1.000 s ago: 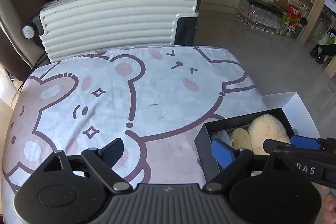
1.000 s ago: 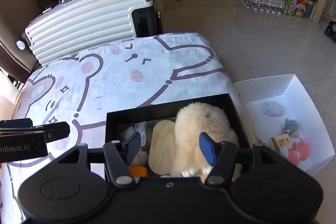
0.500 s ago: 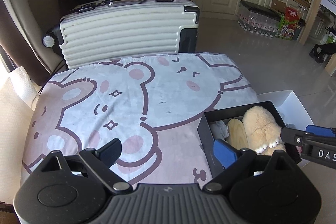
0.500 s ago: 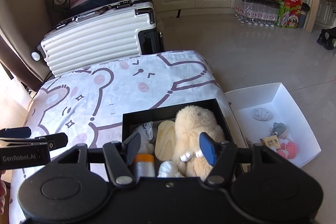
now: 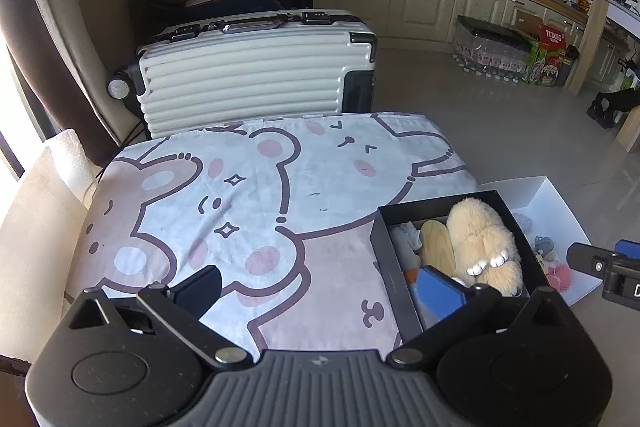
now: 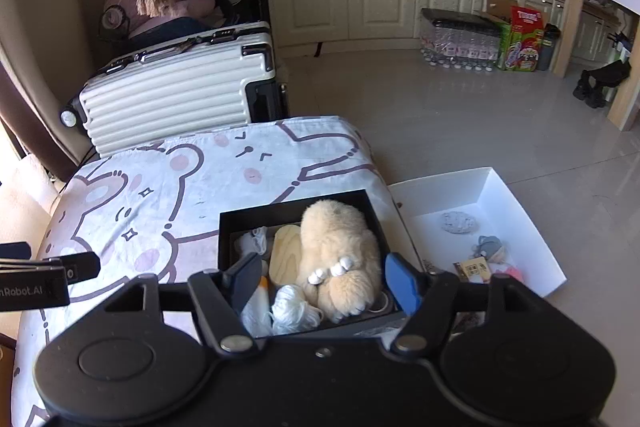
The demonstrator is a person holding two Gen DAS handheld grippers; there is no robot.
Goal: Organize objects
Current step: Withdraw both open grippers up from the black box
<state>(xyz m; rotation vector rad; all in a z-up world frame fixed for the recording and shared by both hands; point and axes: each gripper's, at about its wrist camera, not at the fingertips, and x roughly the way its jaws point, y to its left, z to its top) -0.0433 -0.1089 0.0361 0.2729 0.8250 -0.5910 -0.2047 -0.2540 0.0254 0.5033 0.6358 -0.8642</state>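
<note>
A black box sits at the right edge of the cartoon-print table. It holds a cream plush toy, a wooden oval piece, white yarn and small white items. The box also shows in the left wrist view with the plush toy. My right gripper is open and empty, raised above the box's near side. My left gripper is open and empty, raised over the table's front, left of the box.
A white box on the floor right of the table holds a grey ball, a small grey toy and pink items. A white suitcase stands behind the table. Kitchen cabinets and bottle packs line the far wall.
Both grippers have risen and pulled back from the table, so the table and black box look smaller and lower. Both stay open and empty.
</note>
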